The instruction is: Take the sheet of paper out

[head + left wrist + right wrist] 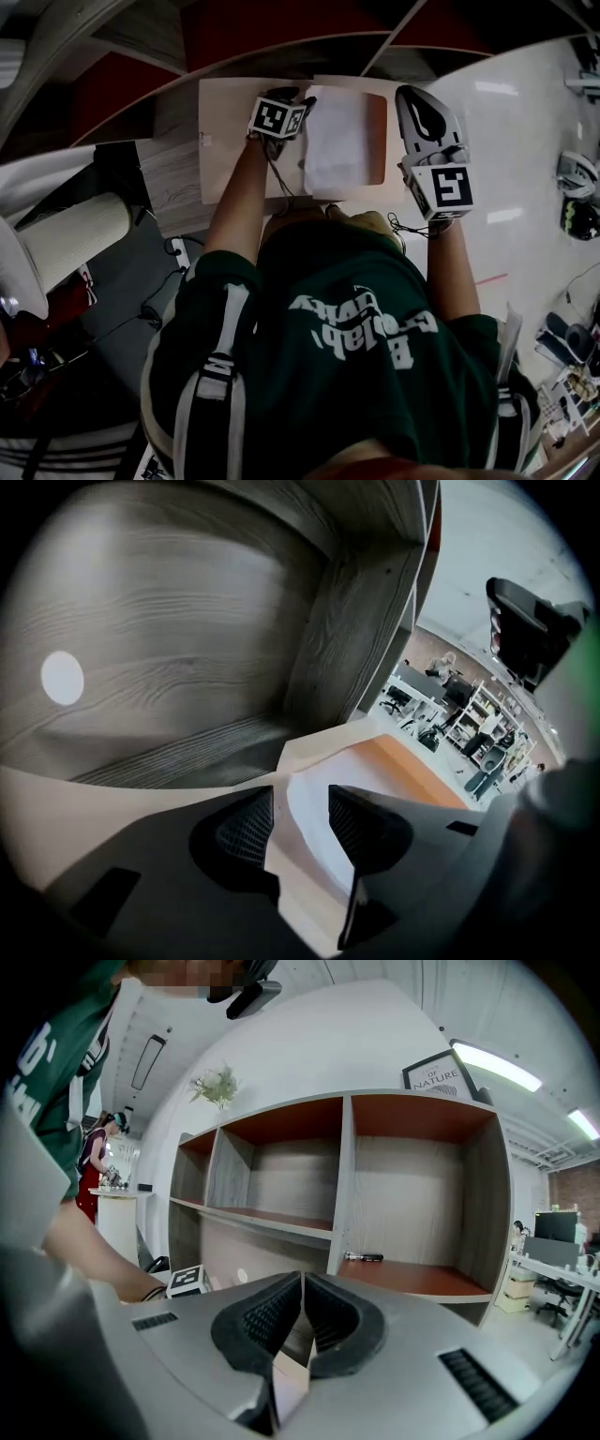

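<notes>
**Both arms reach forward, 1 gripper open, 1 closed**

The bare left forearm [234, 202] stretches ahead and holds the dark grey plastic left gripper [300, 822] tilted steeply down. Its 2 jaws stand wide apart and their black ribbed pads [246, 822] press on nothing. Its black-and-white marker cube [277, 118] faces up. The bare right forearm [457, 267] runs forward at the right and holds the light grey plastic right gripper [302, 1316] close to level. Its 2 jaws are together, dark ribbed pads [272, 1321] meeting at the tips, and its own marker cube [448, 190] sits just above the wrist.
</notes>
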Demonstrator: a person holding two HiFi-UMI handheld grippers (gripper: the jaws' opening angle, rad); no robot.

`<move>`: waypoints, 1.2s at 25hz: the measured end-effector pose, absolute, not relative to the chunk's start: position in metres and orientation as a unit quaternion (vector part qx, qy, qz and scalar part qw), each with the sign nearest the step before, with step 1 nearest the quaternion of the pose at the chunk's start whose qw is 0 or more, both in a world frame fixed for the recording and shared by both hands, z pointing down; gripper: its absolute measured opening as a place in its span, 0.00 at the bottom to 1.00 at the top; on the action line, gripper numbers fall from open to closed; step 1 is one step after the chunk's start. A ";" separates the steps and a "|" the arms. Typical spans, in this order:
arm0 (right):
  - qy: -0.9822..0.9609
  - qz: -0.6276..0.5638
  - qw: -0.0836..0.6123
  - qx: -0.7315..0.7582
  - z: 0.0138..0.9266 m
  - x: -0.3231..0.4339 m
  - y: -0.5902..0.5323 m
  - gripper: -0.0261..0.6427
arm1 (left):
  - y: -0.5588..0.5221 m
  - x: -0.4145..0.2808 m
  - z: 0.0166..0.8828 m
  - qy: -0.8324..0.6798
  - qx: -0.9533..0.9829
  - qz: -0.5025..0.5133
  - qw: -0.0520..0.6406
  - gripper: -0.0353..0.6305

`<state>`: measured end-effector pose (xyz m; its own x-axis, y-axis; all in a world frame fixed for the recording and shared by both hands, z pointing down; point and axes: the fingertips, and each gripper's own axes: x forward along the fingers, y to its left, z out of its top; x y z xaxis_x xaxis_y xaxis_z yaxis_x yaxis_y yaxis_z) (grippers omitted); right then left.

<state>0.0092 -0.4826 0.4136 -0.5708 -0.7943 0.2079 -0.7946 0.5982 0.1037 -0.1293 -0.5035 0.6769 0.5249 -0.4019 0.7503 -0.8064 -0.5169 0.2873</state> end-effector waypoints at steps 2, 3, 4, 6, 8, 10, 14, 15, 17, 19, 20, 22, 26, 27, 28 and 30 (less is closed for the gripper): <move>-0.886 0.000 0.123 0.446 0.416 0.007 -0.483 0.09 | -0.507 -0.131 0.687 -0.367 0.808 0.319 0.332 0.34; -0.886 -0.001 0.127 0.446 0.417 0.006 -0.483 0.09 | -0.508 -0.132 0.692 -0.365 0.806 0.323 0.337 0.34; -0.886 -0.002 0.130 0.446 0.419 0.006 -0.483 0.09 | -0.508 -0.132 0.697 -0.361 0.804 0.328 0.340 0.34; -0.885 -0.001 0.135 0.445 0.421 0.005 -0.483 0.09 | -0.508 -0.130 0.704 -0.351 0.803 0.334 0.347 0.34; -0.886 0.001 0.136 0.444 0.423 0.005 -0.483 0.09 | -0.507 -0.127 0.710 -0.343 0.801 0.340 0.354 0.34; -0.885 0.003 0.138 0.445 0.423 0.005 -0.483 0.09 | -0.505 -0.124 0.714 -0.335 0.801 0.347 0.355 0.34; -0.886 -0.005 0.137 0.442 0.420 0.003 -0.485 0.09 | -0.500 -0.109 0.706 -0.302 0.815 0.325 0.374 0.34; -0.887 -0.006 0.136 0.441 0.420 0.003 -0.485 0.09 | -0.498 -0.104 0.703 -0.293 0.819 0.315 0.380 0.34; -0.888 -0.007 0.134 0.439 0.419 0.002 -0.484 0.09 | -0.493 -0.095 0.698 -0.277 0.826 0.299 0.391 0.34; -0.889 -0.007 0.133 0.438 0.419 0.002 -0.483 0.09 | -0.488 -0.089 0.698 -0.266 0.827 0.292 0.400 0.34; -0.889 -0.007 0.133 0.438 0.419 0.002 -0.483 0.09 | -0.486 -0.088 0.699 -0.265 0.826 0.293 0.402 0.34; -0.890 -0.008 0.132 0.437 0.418 0.002 -0.482 0.09 | -0.485 -0.088 0.702 -0.270 0.821 0.302 0.403 0.32; -0.890 -0.009 0.131 0.436 0.419 0.003 -0.481 0.09 | -0.489 -0.099 0.713 -0.300 0.805 0.341 0.382 0.32; -0.890 -0.008 0.132 0.436 0.420 0.004 -0.481 0.09 | -0.490 -0.102 0.716 -0.309 0.800 0.356 0.371 0.31; -0.890 -0.007 0.132 0.436 0.421 0.004 -0.480 0.09 | -0.491 -0.106 0.719 -0.318 0.796 0.368 0.361 0.27; -0.890 -0.004 0.134 0.436 0.422 0.005 -0.481 0.09 | -0.495 -0.112 0.724 -0.342 0.785 0.382 0.348 0.16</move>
<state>0.0054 -0.4806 0.4222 -0.5832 -0.7778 0.2342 -0.7756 0.6189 0.1242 -0.1122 -0.4954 0.7236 0.4749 -0.2706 0.8374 -0.8023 -0.5242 0.2856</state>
